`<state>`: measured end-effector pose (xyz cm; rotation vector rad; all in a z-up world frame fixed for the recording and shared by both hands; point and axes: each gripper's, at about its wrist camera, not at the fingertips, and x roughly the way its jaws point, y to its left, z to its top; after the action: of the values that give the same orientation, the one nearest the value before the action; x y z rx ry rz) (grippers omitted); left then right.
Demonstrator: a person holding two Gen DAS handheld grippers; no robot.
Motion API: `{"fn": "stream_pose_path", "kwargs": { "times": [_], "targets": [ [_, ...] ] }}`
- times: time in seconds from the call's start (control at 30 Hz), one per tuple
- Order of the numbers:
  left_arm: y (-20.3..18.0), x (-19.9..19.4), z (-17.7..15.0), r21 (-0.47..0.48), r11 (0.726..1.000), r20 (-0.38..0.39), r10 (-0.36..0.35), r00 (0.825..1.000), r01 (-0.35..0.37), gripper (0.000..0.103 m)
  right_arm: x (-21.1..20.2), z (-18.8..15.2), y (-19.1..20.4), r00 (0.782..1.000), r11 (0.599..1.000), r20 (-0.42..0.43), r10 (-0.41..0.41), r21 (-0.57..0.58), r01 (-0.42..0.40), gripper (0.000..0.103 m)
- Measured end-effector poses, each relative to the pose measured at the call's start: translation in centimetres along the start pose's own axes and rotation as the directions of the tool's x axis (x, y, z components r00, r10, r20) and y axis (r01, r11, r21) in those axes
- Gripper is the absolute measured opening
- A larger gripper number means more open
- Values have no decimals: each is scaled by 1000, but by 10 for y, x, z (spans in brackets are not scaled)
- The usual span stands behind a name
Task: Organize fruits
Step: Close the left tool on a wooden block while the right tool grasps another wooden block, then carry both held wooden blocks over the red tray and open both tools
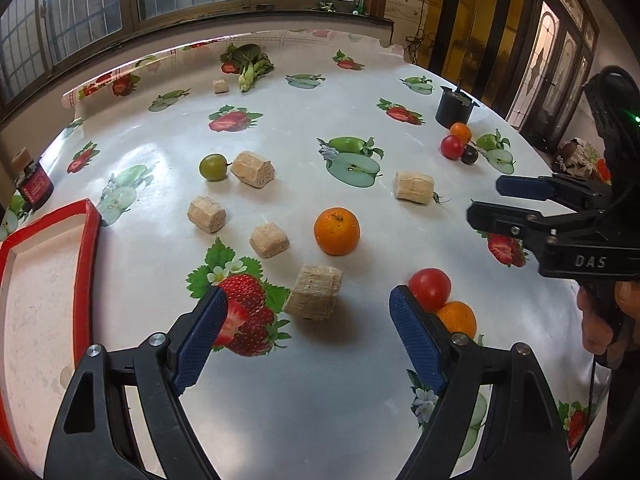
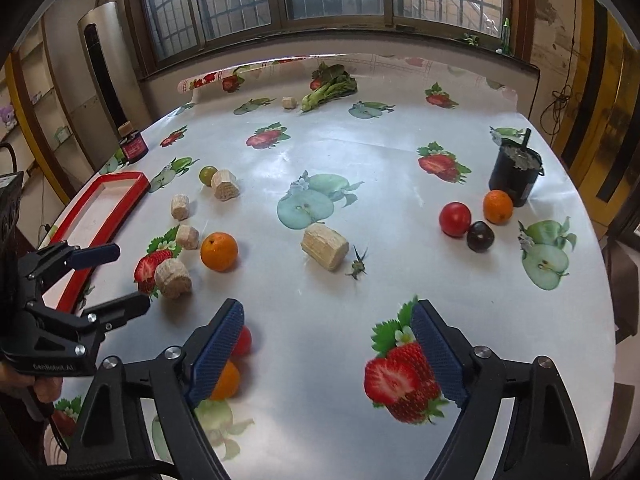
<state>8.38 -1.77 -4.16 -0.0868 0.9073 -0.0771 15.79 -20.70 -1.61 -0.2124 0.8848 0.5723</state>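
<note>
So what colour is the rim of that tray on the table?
Red, around a pale whitish inside. The tray shows best in the left wrist view.

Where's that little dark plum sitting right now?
In the right wrist view the plum lies far right on the table, touching a red tomato, beside an orange and near the black pot.

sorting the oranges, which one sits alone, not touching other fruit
The orange mid-table, beside the beige chunks. The other two each touch a red tomato: one near the black cup, one by the left hand-held gripper.
</note>
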Motion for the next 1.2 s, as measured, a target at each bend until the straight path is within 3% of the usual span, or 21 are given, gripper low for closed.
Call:
{"fn": "stream_pose_path", "kwargs": {
  "times": [0.07,0.2,0.33,0.47,0.53,0.6,0.87,1.2],
  "targets": [
    [1,7,1,2,1000,-17,0,1000,0,77,16,8,1,1000,1000,-18,11,2,-11,71],
    [5,21,5,3,1000,-43,-5,999,5,67,41,19,2,999,1000,-39,18,1,-18,68],
    [6,36,4,8,1000,-80,-14,997,14,45,63,25,0,998,1000,-65,20,5,-20,64],
    [8,40,0,25,1000,-79,-3,997,5,36,79,25,-1,996,1000,-86,21,14,-20,52],
    [11,39,1,17,1000,-82,-16,997,18,26,80,26,-2,998,1000,-67,16,13,-15,43],
    [14,38,2,1,1000,-86,-24,996,24,26,79,26,-5,998,1000,-62,11,24,-9,34],
    [24,15,-6,-38,999,-57,-41,998,39,25,47,14,-4,999,997,-23,48,60,-46,34],
    [37,-32,-15,-69,997,15,-35,999,36,26,-4,-4,36,997,997,25,75,-7,-75,34]
  ]
}}
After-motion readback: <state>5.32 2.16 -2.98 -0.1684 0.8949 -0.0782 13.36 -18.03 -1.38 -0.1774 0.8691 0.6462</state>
